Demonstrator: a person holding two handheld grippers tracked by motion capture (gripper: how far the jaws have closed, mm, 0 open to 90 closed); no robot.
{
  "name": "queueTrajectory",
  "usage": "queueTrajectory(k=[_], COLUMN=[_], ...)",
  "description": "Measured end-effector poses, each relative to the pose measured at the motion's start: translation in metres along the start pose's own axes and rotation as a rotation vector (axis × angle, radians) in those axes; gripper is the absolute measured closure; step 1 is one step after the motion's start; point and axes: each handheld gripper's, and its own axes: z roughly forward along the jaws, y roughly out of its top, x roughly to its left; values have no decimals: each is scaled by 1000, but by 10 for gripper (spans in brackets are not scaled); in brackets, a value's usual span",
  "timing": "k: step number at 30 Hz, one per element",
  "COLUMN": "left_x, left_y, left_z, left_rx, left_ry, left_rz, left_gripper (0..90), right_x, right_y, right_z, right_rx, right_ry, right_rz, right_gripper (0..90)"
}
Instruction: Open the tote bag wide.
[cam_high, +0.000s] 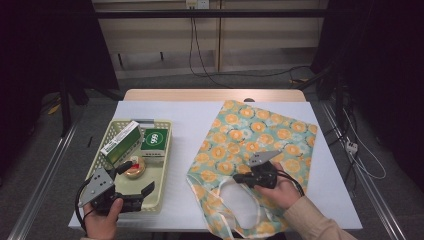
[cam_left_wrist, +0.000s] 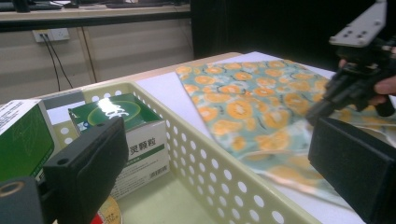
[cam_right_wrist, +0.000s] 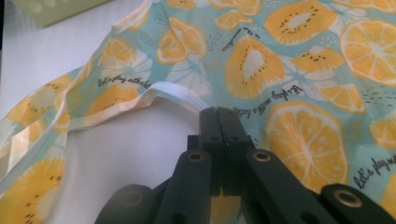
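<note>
meanwhile i am clamping my right gripper (cam_high: 239, 178) on the fruit-print bag (cam_high: 260, 135) lying at the right, while my left gripper (cam_high: 148, 190) is hovering, jaws apart, over the near basket (cam_high: 162, 165).

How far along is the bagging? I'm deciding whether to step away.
Early. The right gripper is shut on the fruit-print bag at its opening edge. The left gripper is open over the basket. Both boxes and the round tin remain inside; nothing is bagged.
</note>
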Motion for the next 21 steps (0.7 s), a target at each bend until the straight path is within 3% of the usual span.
queueTrajectory(k=[7,10,17,21], left_x=[0,0,0,0], left_y=[0,-1,-1,0], left_z=[0,0,1,1], left_rx=[-1,0,7,1], left_ry=[3,-1,-4,-2], left_rz=[-7,-5,1,0], left_gripper=[47,47,47,47], right_x=[-12,-15,-24,-24], right_y=[30,32,37,37], right_z=[32,37,50,56], right_rx=[19,28,-3,17], right_ry=[-19,-31,-53,-24], right_rz=[18,17,74,72], right_gripper=[900,900,900,900])
